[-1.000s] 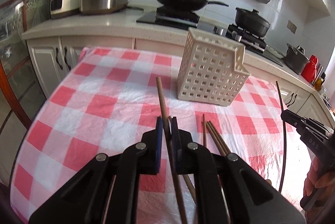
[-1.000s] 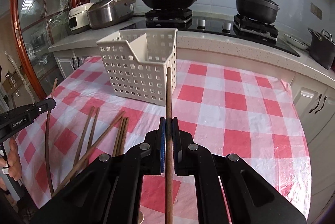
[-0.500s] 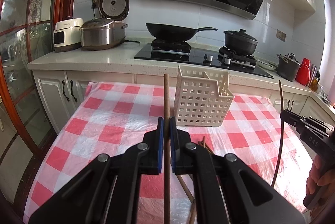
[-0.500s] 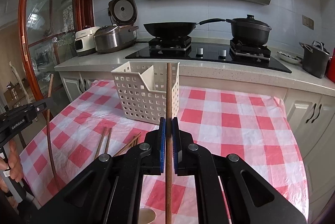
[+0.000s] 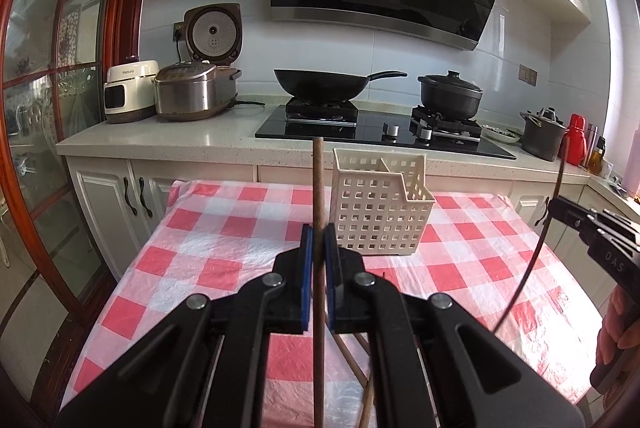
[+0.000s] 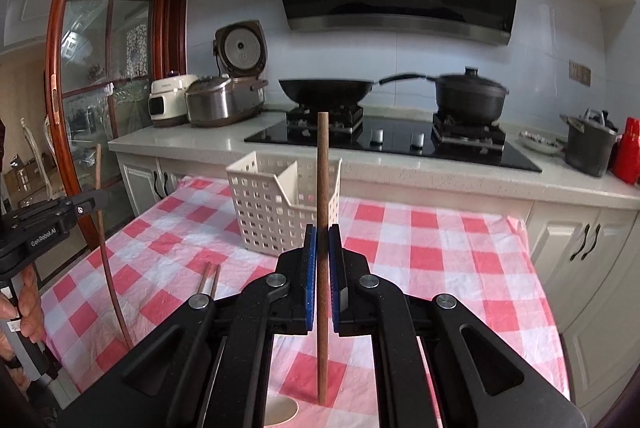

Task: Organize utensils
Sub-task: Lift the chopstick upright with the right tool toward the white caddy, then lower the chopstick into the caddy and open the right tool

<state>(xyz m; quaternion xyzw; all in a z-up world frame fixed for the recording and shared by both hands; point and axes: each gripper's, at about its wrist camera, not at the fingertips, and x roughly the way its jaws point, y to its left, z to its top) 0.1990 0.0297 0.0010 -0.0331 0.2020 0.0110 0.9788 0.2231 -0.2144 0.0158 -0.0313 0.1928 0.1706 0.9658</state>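
Observation:
My left gripper [image 5: 319,234] is shut on a brown wooden utensil handle [image 5: 318,184], held upright above the table. My right gripper [image 6: 322,234] is shut on another brown wooden handle [image 6: 322,172], also upright, with a pale spoon bowl [image 6: 282,410] low beneath it. The white perforated caddy [image 5: 380,206] stands on the red-checked tablecloth [image 5: 224,228], just right of the left gripper's stick; in the right wrist view the caddy [image 6: 276,204] is just left of and behind the stick. Loose chopsticks [image 6: 210,280] lie on the cloth.
Behind the table runs a counter with rice cookers [image 5: 192,96], a wok [image 5: 320,84] and a black pot [image 5: 450,96] on the hob. White cabinets [image 5: 120,200] stand under it. A glass door with a red frame [image 5: 40,108] is at the left.
Both grippers have risen and tilted their sticks upright; the views now look level across the kitchen, with the caddy lower and farther. The chopsticks on the cloth stayed in place.

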